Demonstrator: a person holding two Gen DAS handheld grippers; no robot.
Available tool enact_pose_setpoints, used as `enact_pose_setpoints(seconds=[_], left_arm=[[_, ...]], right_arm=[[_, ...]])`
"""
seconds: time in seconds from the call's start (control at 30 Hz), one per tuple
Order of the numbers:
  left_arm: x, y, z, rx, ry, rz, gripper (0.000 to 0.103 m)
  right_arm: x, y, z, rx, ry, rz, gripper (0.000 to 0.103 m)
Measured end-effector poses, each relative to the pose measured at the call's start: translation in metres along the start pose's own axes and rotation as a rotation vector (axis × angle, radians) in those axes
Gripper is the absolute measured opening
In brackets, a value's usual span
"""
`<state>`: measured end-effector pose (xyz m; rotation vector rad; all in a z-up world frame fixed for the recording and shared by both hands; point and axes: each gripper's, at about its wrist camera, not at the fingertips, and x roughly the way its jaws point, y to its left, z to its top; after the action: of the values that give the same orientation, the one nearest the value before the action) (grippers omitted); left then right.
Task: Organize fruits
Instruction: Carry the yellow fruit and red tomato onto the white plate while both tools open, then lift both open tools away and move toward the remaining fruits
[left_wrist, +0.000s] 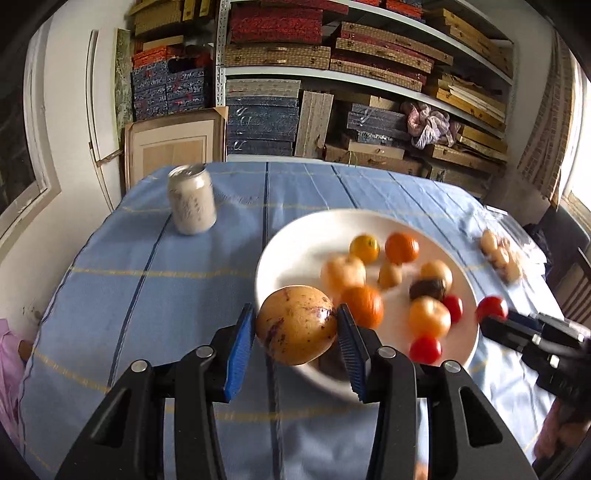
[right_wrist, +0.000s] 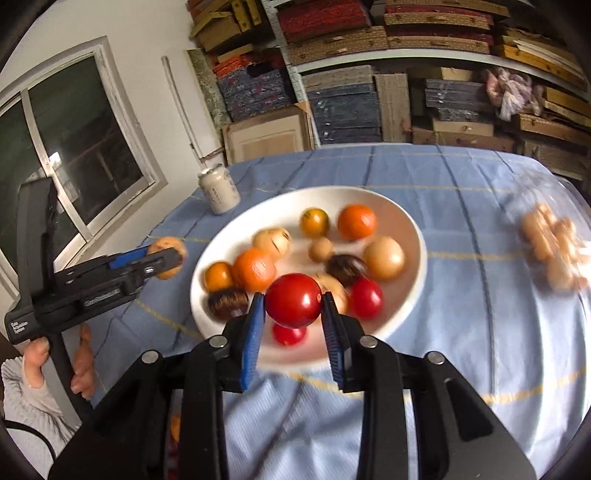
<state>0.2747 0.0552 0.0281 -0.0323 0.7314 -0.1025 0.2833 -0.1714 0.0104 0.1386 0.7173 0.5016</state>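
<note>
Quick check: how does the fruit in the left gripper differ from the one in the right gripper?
The left gripper holds a tan-yellow fruit with purplish speckles and a matte skin; the right gripper holds a red tomato that is plain and glossy. The tan-yellow fruit fills its jaws and looks larger and slightly oval; the red tomato is smaller and round. Both are clamped between blue pads, near the white plate.

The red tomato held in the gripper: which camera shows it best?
The right wrist view: the red tomato sits large and sharp, centred in the right gripper. In the left wrist view the same tomato is small, blurred, near the right edge beside the plate.
</note>
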Motion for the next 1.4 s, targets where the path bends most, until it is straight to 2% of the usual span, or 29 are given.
enact_pose_setpoints(seconds=[0.2, 0.33, 0.57, 0.6, 0.63, 0.7, 0.87, 1.0, 1.1, 1.13, 1.23, 1.4], left_arm=[[0.04, 0.006, 0.02, -0.054, 0.034, -0.02, 0.045], [0.062, 0.008, 0.021, -0.066, 0.051, -0.033, 0.045], [0.079, 0.006, 0.017, -0.054, 0.076, -0.027, 0.045], [0.078, 0.006, 0.017, -0.053, 0.069, -0.023, 0.045], [0.077, 0.006, 0.018, -0.052, 0.066, -0.02, 0.045], [0.071, 0.006, 0.019, -0.048, 0.053, -0.014, 0.05], [0.043, 0.009, 0.019, -0.046, 0.026, 0.01, 0.052], [0.005, 0.005, 0.001, 0.019, 0.017, 0.059, 0.056], [-0.024, -0.002, -0.025, 0.055, 0.015, 0.058, 0.059], [-0.031, -0.005, -0.035, 0.068, 0.016, 0.056, 0.059], [-0.049, -0.016, -0.068, 0.097, 0.023, 0.036, 0.062], [-0.06, -0.027, -0.114, 0.127, 0.046, -0.001, 0.065]], right_arm=[[0.037, 0.034, 0.008, -0.091, 0.028, 0.047, 0.03], [0.049, 0.035, 0.008, -0.113, 0.05, 0.04, 0.03], [0.064, 0.038, 0.004, -0.142, 0.071, 0.025, 0.031], [0.064, 0.037, 0.005, -0.141, 0.067, 0.028, 0.042], [0.063, 0.036, 0.005, -0.133, 0.062, 0.03, 0.06], [0.058, 0.034, 0.006, -0.126, 0.044, 0.028, 0.064], [0.022, 0.035, 0.014, -0.108, -0.027, 0.045, 0.064], [-0.016, 0.03, 0.011, -0.058, -0.088, 0.061, 0.085], [-0.042, 0.027, -0.006, -0.043, -0.089, 0.042, 0.087], [-0.049, 0.025, -0.014, -0.037, -0.09, 0.035, 0.09], [-0.071, 0.014, -0.047, 0.016, -0.097, 0.024, 0.094], [-0.08, -0.008, -0.09, 0.144, -0.087, 0.035, 0.095]])
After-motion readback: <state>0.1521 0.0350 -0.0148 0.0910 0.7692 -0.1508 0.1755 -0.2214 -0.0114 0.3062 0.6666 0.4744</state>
